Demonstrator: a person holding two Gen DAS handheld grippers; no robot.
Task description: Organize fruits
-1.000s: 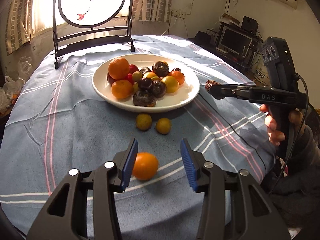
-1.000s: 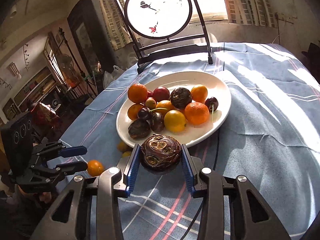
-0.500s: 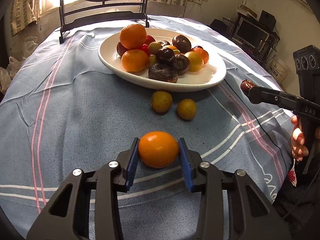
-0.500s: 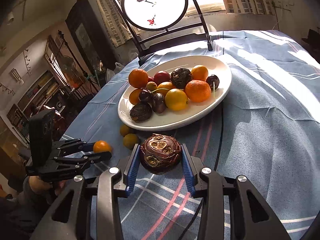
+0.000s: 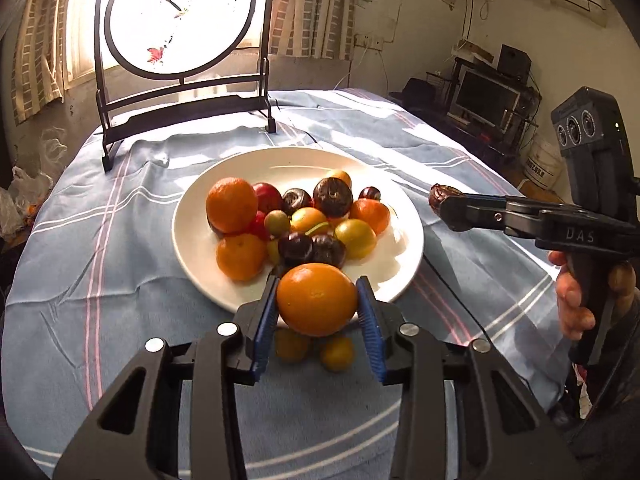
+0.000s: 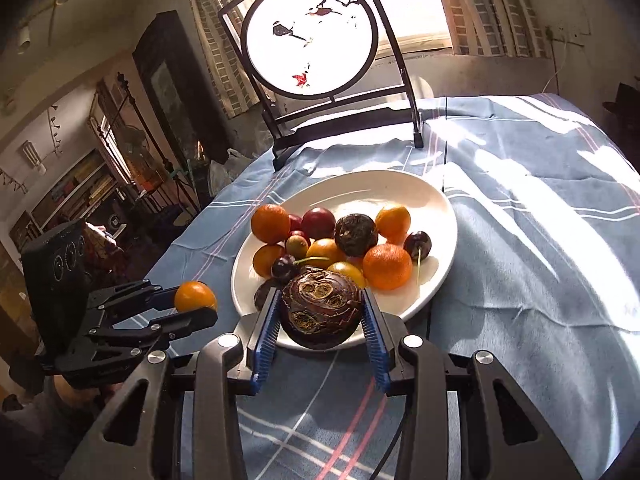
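Your left gripper [image 5: 317,311] is squeezing an orange [image 5: 316,299] between its blue pads. The orange is up in the air, just in front of the near edge of the white plate [image 5: 394,276]. It is not on the plate yet.

Under that orange, two small yellow fruits [image 5: 336,353] sit on the blue cloth [image 5: 80,312], just beside the plate. They look like they need picking up too.

In the middle, the plate has a big pile on it: oranges, red fruits, dark round ones and yellow ones. So most of the job looks done.

On the right, your right gripper [image 6: 320,312] is pinching a dark brown fruit [image 6: 320,307] with rough spots on top. It hangs over the near rim of the plate, with no part of it resting there.

I think four fruits are left: the two you hold and the two on the cloth. Past the plate stands a round picture stand [image 5: 180,20], which is not part of the job.
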